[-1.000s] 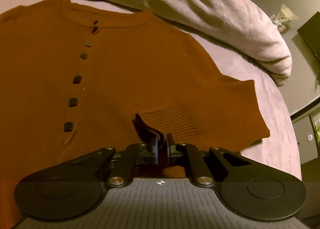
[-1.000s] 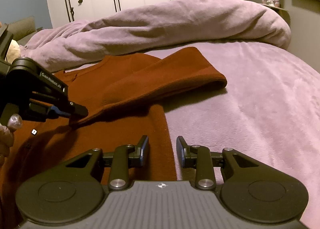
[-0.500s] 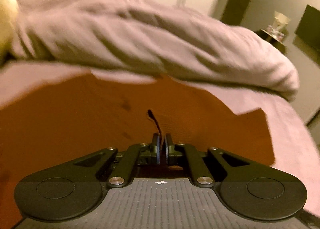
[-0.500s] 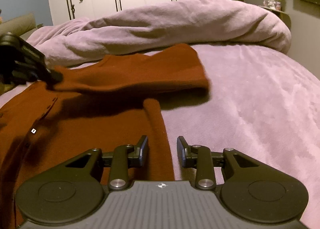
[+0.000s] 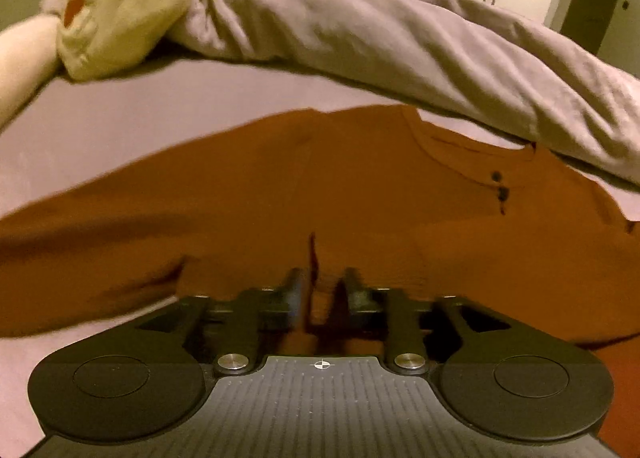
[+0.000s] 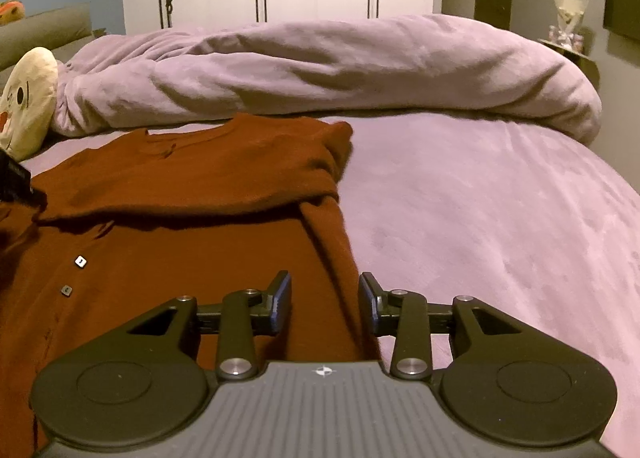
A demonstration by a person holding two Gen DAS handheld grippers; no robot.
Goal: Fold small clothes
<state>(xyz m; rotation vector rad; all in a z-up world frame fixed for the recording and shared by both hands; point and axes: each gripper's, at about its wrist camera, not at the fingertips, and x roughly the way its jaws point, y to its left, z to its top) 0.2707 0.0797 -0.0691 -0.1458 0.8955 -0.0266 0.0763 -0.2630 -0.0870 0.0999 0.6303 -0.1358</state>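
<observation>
Left gripper (image 5: 320,290) fingers opening, a thin fold of the rust-brown knit button-front sweater (image 6: 192,218) between them, pads off it: letting go of the sleeve folded across the chest. Right gripper (image 6: 324,302) fingers opening too, narrow gap, straddling the sweater's right side edge, not gripping. Step: sleeve fold-in, right side done. Next, I'd say: the other sleeve. Sweater lies flat on the lilac bed (image 6: 480,218), collar toward the bunched duvet (image 6: 360,66), long axis running away from the right camera.
</observation>
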